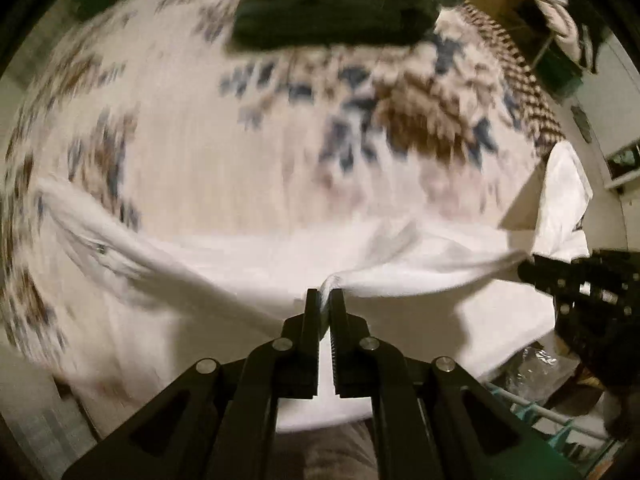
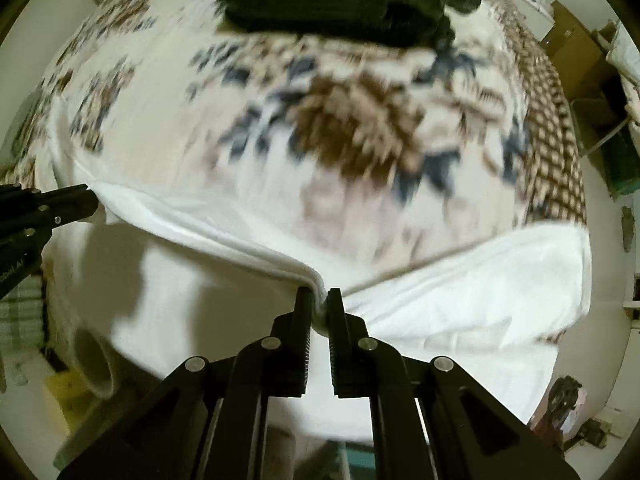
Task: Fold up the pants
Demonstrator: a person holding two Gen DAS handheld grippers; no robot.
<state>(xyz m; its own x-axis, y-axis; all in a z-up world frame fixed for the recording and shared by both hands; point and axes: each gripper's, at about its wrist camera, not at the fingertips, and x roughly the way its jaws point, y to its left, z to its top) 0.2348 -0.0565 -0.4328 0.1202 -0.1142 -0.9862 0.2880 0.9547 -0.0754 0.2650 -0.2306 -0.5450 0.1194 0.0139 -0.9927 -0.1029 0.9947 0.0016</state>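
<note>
Left gripper clamping shut on a bunched edge of the white pants; right gripper likewise pinching a fold of the same edge, jaws nearly together with cloth between them. Both pointing down, holding that edge raised and stretched between the two grips. Handling, by judgement: light, soft, limp; sagging between grips, likely slipping from a thin pinch, so gripping hem or waistband where the cloth is doubled. Looking plain white, lightly creased, blurred in both views. Draping over the near end of the patterned bedspread, well apart from the dark folded clothes at the far end.
</note>
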